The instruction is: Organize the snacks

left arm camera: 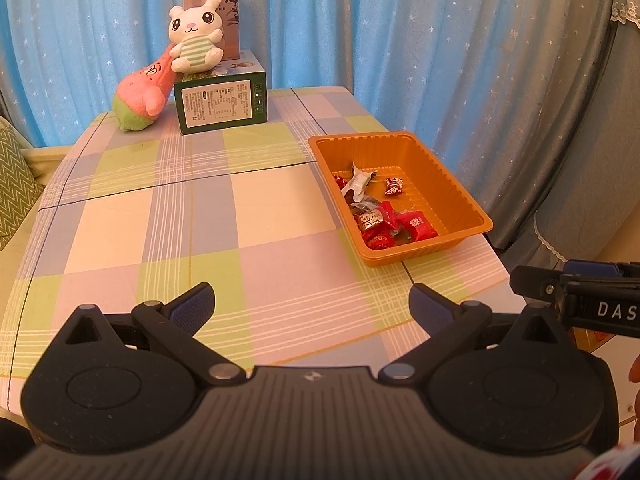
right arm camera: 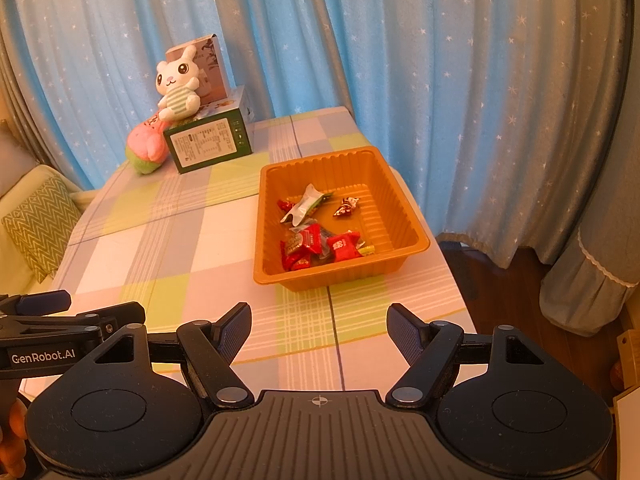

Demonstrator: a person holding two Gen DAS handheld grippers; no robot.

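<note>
An orange plastic tray point(left arm camera: 444, 176) point(right arm camera: 394, 200) sits on the right side of the checked tablecloth. Inside it lie several wrapped snacks: red candies point(left arm camera: 416, 226) point(right arm camera: 344, 246), a white and green wrapper point(left arm camera: 356, 182) point(right arm camera: 304, 204) and a small red and silver sweet point(left arm camera: 394, 187) point(right arm camera: 346, 206). My left gripper point(left arm camera: 312, 306) hangs open over the near table edge, left of the tray, with nothing between its fingers. My right gripper point(right arm camera: 320, 328) is also open and empty, just in front of the tray's near wall. Each gripper shows at the edge of the other's view.
A green box point(left arm camera: 222, 98) point(right arm camera: 210, 144) stands at the far left of the table with a white rabbit plush point(left arm camera: 196, 34) point(right arm camera: 176, 84) on it and a pink plush point(left arm camera: 142, 94) point(right arm camera: 146, 148) leaning beside it. Blue starred curtains hang behind. A cushioned seat point(right arm camera: 38, 220) is at the left.
</note>
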